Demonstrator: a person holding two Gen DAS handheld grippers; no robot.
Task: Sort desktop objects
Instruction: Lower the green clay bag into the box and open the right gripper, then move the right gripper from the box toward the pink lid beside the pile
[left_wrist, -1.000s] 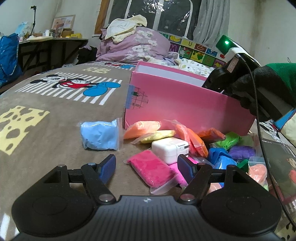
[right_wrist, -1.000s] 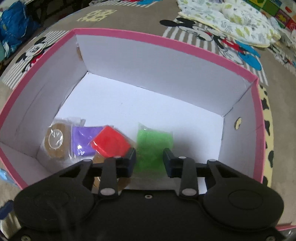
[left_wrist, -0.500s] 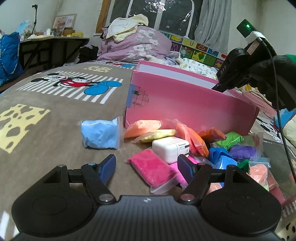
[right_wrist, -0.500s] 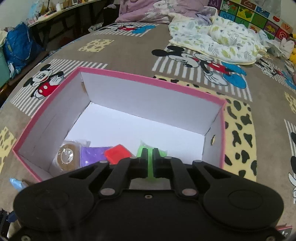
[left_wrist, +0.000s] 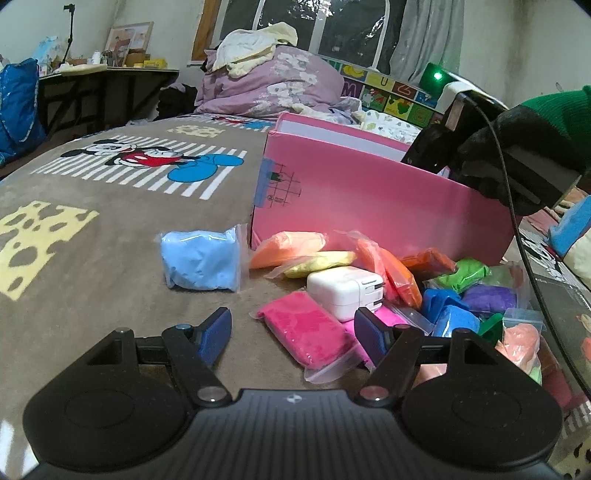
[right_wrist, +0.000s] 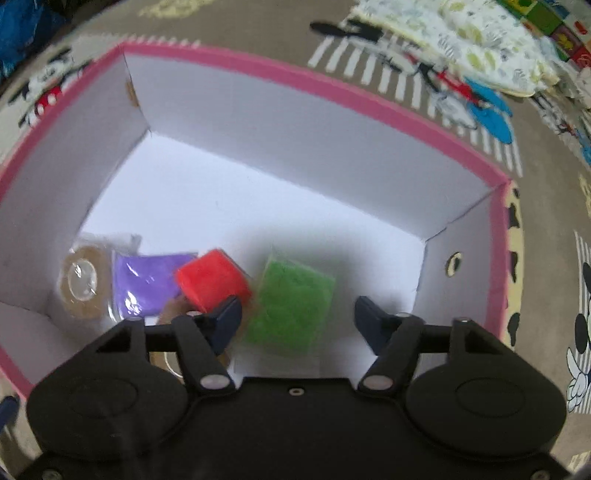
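While our right gripper (right_wrist: 297, 317) is hanging spread over the pink box (right_wrist: 332, 88), our left gripper (left_wrist: 293, 328) is hovering spread near the pink packet (left_wrist: 306, 332).

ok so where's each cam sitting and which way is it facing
Left wrist: low over the carpet, facing the pink box side-on past loose clay bags; own open jaws show, plus the right gripper over the box.
Right wrist: above the box, looking down inside at the green bag; own open jaws show.
Shared: the pink box.
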